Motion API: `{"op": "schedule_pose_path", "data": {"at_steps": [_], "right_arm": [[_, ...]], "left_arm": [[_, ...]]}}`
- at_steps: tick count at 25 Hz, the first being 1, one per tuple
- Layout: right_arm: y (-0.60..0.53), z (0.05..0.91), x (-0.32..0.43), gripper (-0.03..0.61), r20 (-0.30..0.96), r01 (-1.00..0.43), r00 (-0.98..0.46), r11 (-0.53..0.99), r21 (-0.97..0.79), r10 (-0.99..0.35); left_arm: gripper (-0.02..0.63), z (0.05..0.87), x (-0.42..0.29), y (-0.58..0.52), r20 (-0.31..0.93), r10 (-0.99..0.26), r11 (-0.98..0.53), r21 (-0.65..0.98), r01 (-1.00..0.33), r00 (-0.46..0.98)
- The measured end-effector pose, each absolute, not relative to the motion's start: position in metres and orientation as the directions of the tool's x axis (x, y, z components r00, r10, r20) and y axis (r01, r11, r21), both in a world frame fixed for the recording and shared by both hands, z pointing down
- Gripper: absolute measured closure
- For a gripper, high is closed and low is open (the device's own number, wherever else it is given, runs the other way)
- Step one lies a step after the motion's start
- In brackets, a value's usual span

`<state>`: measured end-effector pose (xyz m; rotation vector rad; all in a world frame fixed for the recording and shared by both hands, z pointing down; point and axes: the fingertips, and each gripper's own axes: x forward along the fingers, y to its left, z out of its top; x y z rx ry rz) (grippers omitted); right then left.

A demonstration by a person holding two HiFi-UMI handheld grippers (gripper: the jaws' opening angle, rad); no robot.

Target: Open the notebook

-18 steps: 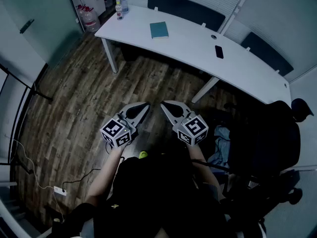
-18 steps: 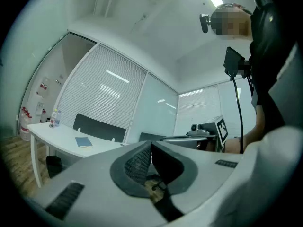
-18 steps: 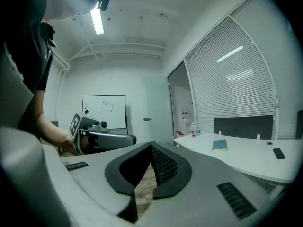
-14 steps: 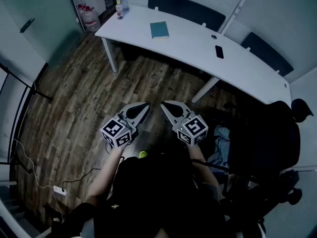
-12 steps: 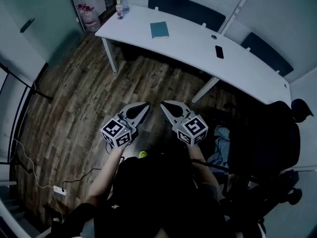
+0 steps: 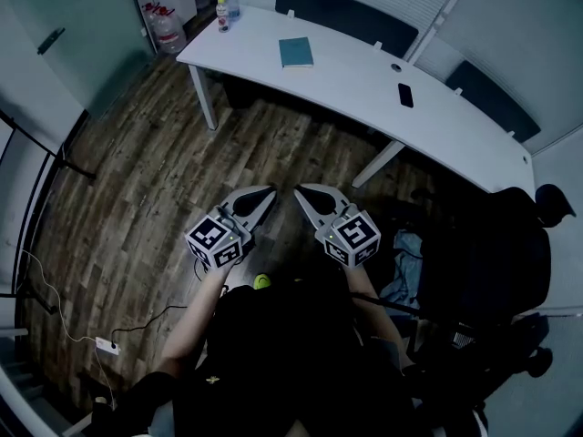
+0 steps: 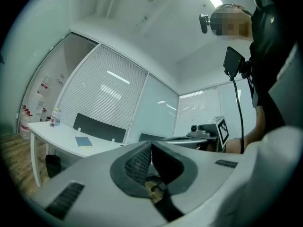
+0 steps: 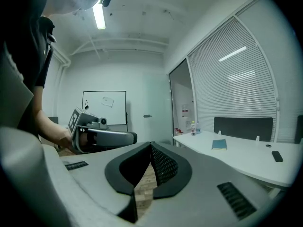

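Observation:
A closed teal notebook lies on the long white desk at the far side of the room; it also shows small in the left gripper view and the right gripper view. Both grippers hang over the wood floor, well short of the desk. My left gripper is shut with nothing in it, jaw tips meeting. My right gripper is likewise shut and empty. Their tips point toward each other and toward the desk.
A black phone lies on the desk right of the notebook. Bottles stand at the desk's left end. Dark chairs sit behind the desk, a black office chair at my right. A cable and power strip lie on the floor.
The view has shifted very slightly; both grippers stay shut in the same place.

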<state>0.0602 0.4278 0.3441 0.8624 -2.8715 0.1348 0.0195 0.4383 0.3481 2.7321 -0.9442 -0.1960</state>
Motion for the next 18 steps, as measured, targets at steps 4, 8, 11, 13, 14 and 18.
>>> {"op": "schedule_pose_path", "data": {"at_steps": [4,8,11,13,14,18], "right_arm": [[0.428,0.347,0.061,0.586,0.17,-0.56,-0.821,0.827,-0.047,-0.546],[0.428,0.35,0.058,0.586,0.179,-0.567,-0.815,0.822,-0.046,-0.552],[0.427,0.353,0.055,0.586,0.186,-0.577,-0.807,0.815,-0.045,-0.561],[0.427,0.355,0.054,0.586,0.191,-0.585,-0.801,0.81,-0.046,-0.567],[0.426,0.357,0.053,0.586,0.194,-0.589,-0.798,0.807,-0.049,-0.571],[0.428,0.364,0.054,0.586,0.21,-0.602,-0.788,0.796,-0.063,-0.579]], "left_arm": [[0.597,0.349,0.02,0.439,-0.049,-0.618,-0.763,0.276,-0.584,0.784],[0.598,0.349,0.018,0.439,-0.057,-0.615,-0.767,0.277,-0.579,0.787],[0.597,0.349,0.015,0.439,-0.059,-0.613,-0.768,0.279,-0.576,0.788],[0.597,0.351,0.013,0.44,-0.058,-0.612,-0.768,0.283,-0.574,0.789],[0.597,0.352,0.012,0.44,-0.057,-0.611,-0.768,0.286,-0.574,0.789],[0.597,0.355,0.01,0.444,-0.055,-0.609,-0.768,0.292,-0.571,0.791]]}}
